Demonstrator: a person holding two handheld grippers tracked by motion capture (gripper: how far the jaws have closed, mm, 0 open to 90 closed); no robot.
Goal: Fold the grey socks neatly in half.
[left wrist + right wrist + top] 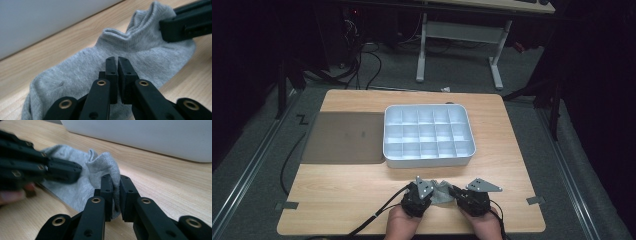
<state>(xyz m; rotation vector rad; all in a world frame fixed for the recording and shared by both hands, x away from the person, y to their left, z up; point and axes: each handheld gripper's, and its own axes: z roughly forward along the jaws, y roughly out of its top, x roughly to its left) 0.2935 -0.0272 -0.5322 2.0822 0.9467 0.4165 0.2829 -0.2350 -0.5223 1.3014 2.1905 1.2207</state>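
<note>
Grey sock (441, 193): laid between both grippers, long axis left-right.
left gripper (117, 65): jaws pressed together over sock body; cloth grip unclear.
right gripper (115, 185): clamped on cuff fold.

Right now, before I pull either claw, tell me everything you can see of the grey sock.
The sock is a short ankle sock of light grey, fine ribbed knit, lying mostly flat on the wooden table just in front of the white divided tray. Its cuff end is rumpled and stands up in folds. The right claw is shut on a fold of that cuff. The left claw is closed at the sock's middle, seemingly pinching fabric. No holes or markings show.
</note>
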